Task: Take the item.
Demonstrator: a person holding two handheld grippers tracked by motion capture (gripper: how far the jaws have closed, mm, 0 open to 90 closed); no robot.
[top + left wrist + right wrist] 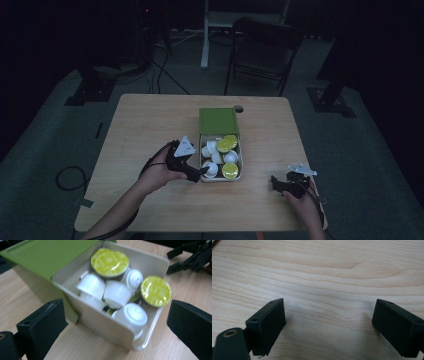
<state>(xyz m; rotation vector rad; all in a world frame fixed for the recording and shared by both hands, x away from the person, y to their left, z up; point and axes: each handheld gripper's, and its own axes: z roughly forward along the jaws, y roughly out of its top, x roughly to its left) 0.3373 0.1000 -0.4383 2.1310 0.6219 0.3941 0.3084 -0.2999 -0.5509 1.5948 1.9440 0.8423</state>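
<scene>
L gripper (199, 172), jaws wide & empty, nears capsule box (150, 262); a nudge could tip it. R gripper (278, 184) open, idle.

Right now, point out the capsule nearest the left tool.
The white capsule at the box's near corner, base up. It sits right between the open left tool's jaws; the yellow-lidded ones lie farther back.

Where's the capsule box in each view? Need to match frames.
High view: the capsule box sits mid-table, green lid behind it, left gripper at its near-left corner.
Left gripper view: box centre frame between open jaws, lid upper left.
Right gripper view: bare table, not the box.
Shared landmark: the yellow-topped capsules.
</scene>
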